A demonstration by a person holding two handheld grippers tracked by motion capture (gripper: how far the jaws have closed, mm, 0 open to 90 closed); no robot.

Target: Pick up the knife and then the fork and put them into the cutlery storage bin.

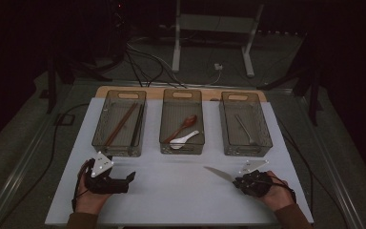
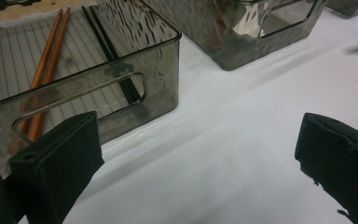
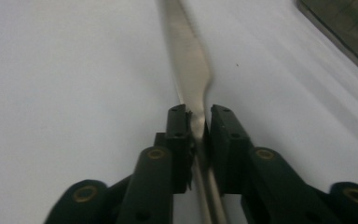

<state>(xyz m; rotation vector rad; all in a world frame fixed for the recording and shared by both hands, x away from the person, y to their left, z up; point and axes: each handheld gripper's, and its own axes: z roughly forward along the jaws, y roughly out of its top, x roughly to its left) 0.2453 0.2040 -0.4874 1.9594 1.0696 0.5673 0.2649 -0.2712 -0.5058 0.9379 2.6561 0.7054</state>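
Right gripper point(image 3: 196, 122) at 5 o'clock on the white table point(image 1: 171, 191), jaws nearly closed, clamping a knife point(image 3: 189, 70) by its handle; blade points toward 10 o'clock. Left gripper point(image 2: 200, 154) gapes wide, empty.

No readable text, labels or numbers anywhere.

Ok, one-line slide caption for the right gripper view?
Right tool shut on a metal knife, its blade reaching forward over the white table.
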